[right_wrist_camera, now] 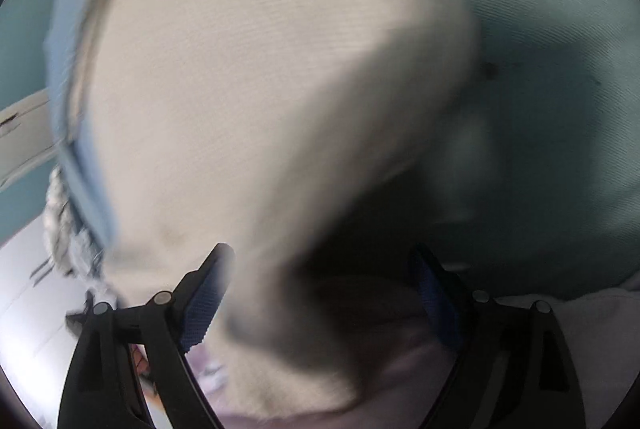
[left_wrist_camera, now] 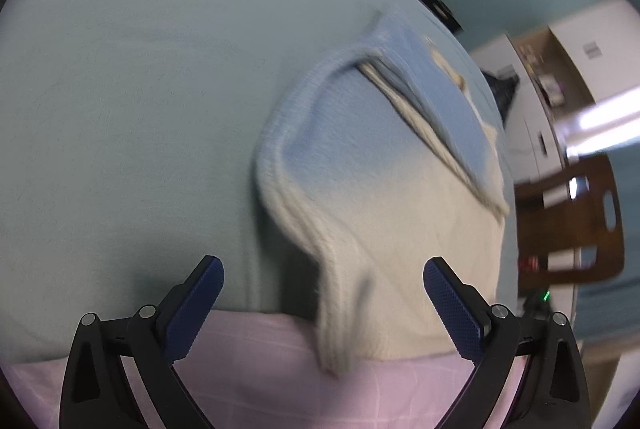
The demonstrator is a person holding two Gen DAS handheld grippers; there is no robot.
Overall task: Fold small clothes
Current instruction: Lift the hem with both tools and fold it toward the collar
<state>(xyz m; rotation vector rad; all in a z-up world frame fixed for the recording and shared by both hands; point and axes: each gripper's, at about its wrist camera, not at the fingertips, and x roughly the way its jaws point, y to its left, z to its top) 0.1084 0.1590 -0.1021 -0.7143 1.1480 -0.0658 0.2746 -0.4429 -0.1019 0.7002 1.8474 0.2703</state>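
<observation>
Lying on the grey-green sheet, the garment, blue at its far end and cream at its near end, sits toward the right in the left wrist view. The left gripper has its fingers wide apart; the cream ribbed edge runs down between them, touching neither pad, onto a pink cloth.

In the right wrist view, blurred, the cream garment fills the frame. The right gripper stands spread too, cloth between its fingers, unpinched.

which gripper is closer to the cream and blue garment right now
Right. The right gripper is open with the garment filling its view and hanging between its fingers. The left gripper is open too, the garment's edge just ahead of it.
</observation>
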